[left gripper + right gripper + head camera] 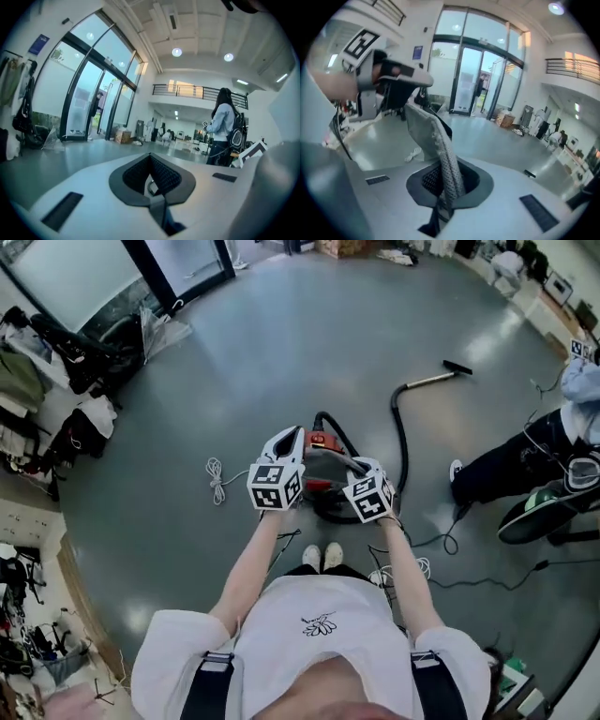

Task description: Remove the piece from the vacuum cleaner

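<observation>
- Right claw (443, 185) is closed on a flat grey piece (423, 129). Its textured edge is pinched between the pads, and the rest sticks up out of the jaws.
- Left claw (150, 159) is closed with nothing in it. It sits just beside the right one.
- Both are over the vacuum cleaner (326, 470), which is on the floor (281, 343) right at our feet. The hose (401, 442) trails off to the right.
- We judge the step in hand is pulling the piece away from the machine. We cannot tell whether it has come fully clear of the body.
- To do it well, we pull straight along the flat of the piece with no twisting. The grip is on one edge only, so a sideways yank could let it slip out.
- The left claw is free, so we should press it down on the body. Otherwise the machine may lift or slide on the smooth floor.
- A loose cord (217, 479) lies near our feet, so we should step carefully.
</observation>
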A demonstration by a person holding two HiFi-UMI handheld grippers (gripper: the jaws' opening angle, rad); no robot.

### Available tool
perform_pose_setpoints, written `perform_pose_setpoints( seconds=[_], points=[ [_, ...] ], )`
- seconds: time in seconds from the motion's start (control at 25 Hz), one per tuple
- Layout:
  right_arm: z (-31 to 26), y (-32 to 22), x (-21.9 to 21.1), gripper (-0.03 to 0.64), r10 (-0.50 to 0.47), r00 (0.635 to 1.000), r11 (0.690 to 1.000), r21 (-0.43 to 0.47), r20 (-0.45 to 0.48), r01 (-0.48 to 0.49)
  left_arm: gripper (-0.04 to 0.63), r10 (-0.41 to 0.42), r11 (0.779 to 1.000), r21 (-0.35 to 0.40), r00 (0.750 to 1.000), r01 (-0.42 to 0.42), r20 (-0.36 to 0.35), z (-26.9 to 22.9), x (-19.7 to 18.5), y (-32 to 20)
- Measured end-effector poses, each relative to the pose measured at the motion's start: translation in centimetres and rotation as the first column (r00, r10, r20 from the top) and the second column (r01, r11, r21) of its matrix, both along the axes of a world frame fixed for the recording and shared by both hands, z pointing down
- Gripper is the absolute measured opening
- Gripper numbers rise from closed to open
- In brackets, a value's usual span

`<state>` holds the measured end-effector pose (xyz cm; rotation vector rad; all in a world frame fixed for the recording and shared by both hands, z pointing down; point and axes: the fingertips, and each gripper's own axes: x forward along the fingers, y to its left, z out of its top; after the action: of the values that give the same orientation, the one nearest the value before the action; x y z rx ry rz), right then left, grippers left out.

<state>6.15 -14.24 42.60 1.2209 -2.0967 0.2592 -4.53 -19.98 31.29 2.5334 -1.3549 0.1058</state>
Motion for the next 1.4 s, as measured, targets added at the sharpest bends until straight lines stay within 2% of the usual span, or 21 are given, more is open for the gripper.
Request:
perform_pose_setpoints(
  seconds=[0.08,0.2,0.4,0.6,0.68,0.84,1.04,1.4],
  points=[
    [-4.9,-1.3,0.0,0.023,0.051,0.993,0.995,0.082,0.106,-0.060,0.005,-0.001,0.996,0.086,1.000,0.003,-0.026,-4.0,-0.9,0.8],
    [-12.1,-2.8,-0.4,0.023,0.066,0.979,0.969,0.220,0.193,-0.108,0.005,-0.017,0.981,0.192,0.998,0.027,-0.053,-9.0,-2.7,1.7],
    [-22.4,-2.5,-0.7,0.023,0.042,0.971,0.895,0.423,0.235,-0.141,0.005,-0.053,0.953,0.288,0.987,0.095,-0.149,-14.7,-4.3,2.9],
    [-28.6,-0.1,0.5,0.023,0.032,0.964,0.831,0.529,0.264,-0.173,0.005,-0.089,0.915,0.365,0.969,0.171,-0.231,-18.9,-5.8,4.0],
    [-29.5,0.7,0.8,0.023,0.043,0.960,0.812,0.551,0.276,-0.194,0.005,-0.092,0.904,0.392,0.973,0.171,-0.213,-19.8,-6.3,4.5],
    [-29.8,1.2,1.2,0.023,0.068,0.937,0.794,0.550,0.343,-0.259,0.005,-0.086,0.896,0.424,0.988,0.132,-0.127,-19.9,-5.9,5.8],
    [-29.0,1.9,0.8,0.023,0.089,0.925,0.787,0.543,0.369,-0.292,0.005,-0.078,0.902,0.415,0.990,0.122,-0.120,-19.5,-5.8,6.4],
    [-29.4,2.8,1.9,0.023,0.090,0.925,0.774,0.558,0.369,-0.298,0.005,-0.060,0.897,0.430,0.993,0.100,-0.104,-19.8,-4.6,7.2]
  ],
)
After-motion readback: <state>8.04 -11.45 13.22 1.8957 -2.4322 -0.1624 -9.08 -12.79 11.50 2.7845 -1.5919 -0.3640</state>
